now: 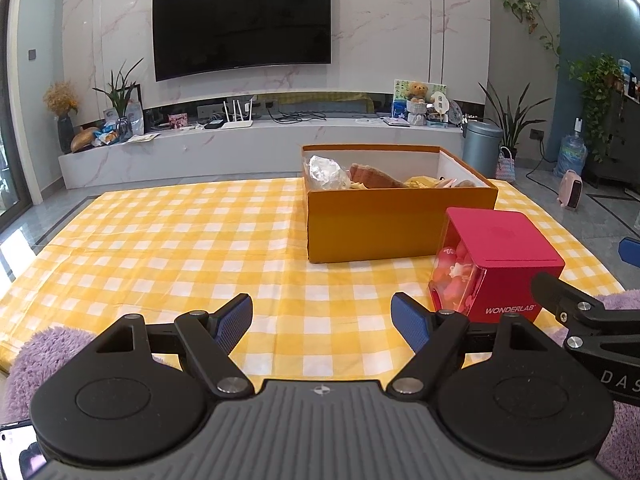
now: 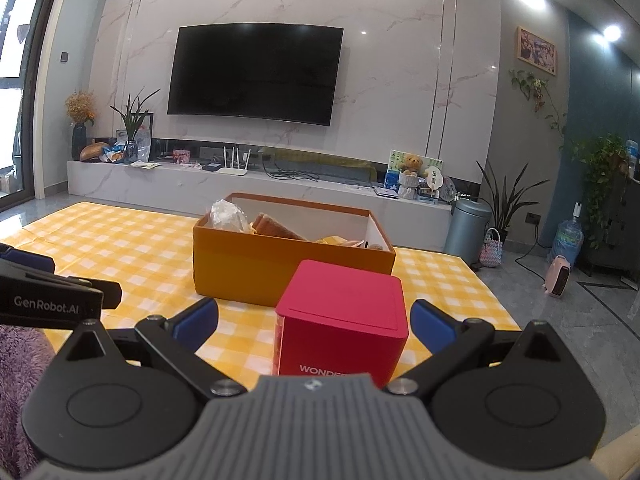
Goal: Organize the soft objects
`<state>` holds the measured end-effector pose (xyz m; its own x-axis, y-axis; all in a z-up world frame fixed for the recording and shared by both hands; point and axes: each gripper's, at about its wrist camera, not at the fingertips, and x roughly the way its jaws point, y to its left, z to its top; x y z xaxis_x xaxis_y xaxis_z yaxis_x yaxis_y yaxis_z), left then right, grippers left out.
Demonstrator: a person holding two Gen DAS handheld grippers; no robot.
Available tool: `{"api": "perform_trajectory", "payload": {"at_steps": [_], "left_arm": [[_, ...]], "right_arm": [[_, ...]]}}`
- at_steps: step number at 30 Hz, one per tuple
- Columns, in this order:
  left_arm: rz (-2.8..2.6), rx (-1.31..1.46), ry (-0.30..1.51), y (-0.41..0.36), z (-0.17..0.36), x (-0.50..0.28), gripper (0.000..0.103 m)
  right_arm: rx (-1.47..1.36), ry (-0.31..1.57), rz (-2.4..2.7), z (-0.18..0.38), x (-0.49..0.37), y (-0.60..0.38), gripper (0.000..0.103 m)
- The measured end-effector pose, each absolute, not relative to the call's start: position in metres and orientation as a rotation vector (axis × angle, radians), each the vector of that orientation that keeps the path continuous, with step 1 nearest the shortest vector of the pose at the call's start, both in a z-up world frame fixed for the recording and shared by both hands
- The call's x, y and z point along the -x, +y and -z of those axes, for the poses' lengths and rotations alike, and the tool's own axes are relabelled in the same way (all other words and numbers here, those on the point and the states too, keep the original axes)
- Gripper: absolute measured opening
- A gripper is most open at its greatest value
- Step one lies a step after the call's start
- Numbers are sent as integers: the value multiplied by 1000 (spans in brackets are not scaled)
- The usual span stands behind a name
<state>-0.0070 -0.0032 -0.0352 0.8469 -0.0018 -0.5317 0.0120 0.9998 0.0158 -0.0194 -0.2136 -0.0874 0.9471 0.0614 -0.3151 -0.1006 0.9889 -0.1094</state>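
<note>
An orange cardboard box (image 1: 396, 224) (image 2: 256, 272) stands open on the yellow checked cloth (image 1: 180, 248) (image 2: 132, 256). Inside it lie a crinkled clear bag (image 1: 326, 172) (image 2: 228, 214), a brown soft item (image 1: 374, 178) (image 2: 276, 226) and yellow things. A red WONDERLAB cube (image 1: 496, 264) (image 2: 344, 320) stands in front of the box. My left gripper (image 1: 322, 322) is open over bare cloth, left of the cube. My right gripper (image 2: 314, 322) is open with the cube between its fingers, neither pad visibly touching. Purple fluffy fabric (image 1: 52, 356) (image 2: 16, 364) lies under both grippers.
Beyond the table stands a marble TV bench (image 1: 240, 140) with a router, plants and a teddy bear (image 1: 416, 94). A grey bin (image 1: 482, 146) (image 2: 468, 226), a water bottle (image 2: 568, 240) and a pink heater (image 2: 558, 278) stand on the floor to the right.
</note>
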Motion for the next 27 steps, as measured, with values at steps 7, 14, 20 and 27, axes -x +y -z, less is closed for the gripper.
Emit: {"api": "perform_trajectory", "payload": {"at_steps": [7,14,20,27], "left_arm": [[11,-21,559,-2,34,8,93],[8,-22,555,-2,32,9,93],[8,-23,554,-2,32,9,93],[8,-25,554,-2,32,9,93]], "right_arm": [[128,312,-85,88,21,-212,100],[131,316,-91,88,21,-212,100],[125,315,-89,87,21,-212,100],[122,313,-88,87,21,-213,100]]}}
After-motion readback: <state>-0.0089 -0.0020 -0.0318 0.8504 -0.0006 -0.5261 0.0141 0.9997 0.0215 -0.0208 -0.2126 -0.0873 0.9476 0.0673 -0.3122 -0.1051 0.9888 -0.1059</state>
